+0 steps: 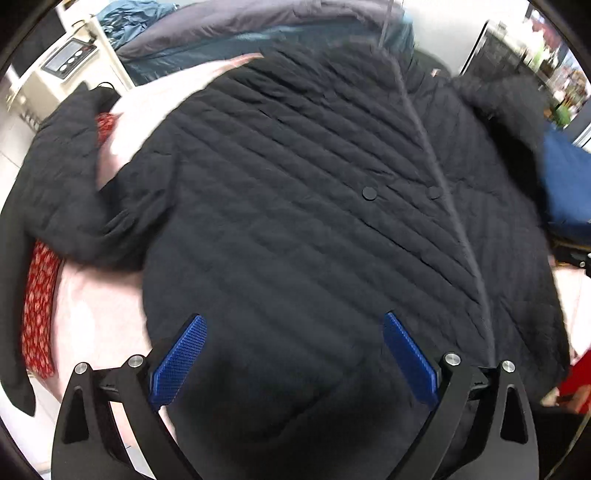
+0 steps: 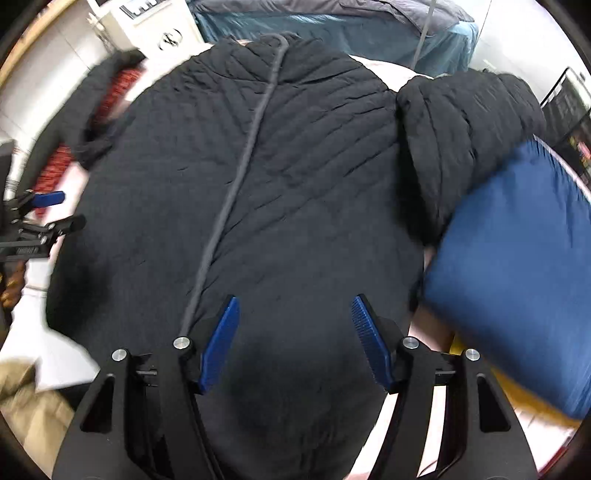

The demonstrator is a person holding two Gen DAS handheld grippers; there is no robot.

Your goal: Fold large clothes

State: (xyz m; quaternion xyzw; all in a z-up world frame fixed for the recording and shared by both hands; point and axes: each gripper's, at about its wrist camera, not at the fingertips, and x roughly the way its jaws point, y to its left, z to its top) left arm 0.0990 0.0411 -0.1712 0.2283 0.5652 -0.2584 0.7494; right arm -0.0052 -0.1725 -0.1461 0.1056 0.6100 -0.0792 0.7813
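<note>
Left gripper (image 1: 293, 356) spread wide, right gripper (image 2: 295, 341) partly spread; both above black jacket (image 1: 314, 206), holding nothing.

Jacket spread flat on the bed, both grippers above its lower part

The jacket (image 1: 314, 192) lies front up on the bed sheet (image 1: 92, 325), its zip (image 2: 236, 192) running away from the cameras. One sleeve (image 1: 62, 192) reaches left over a patterned cloth (image 1: 37, 306); the other sleeve (image 2: 461, 147) lies folded at the right, against a cushion (image 2: 517, 288). A second bed (image 2: 332, 29) stands behind.
</note>
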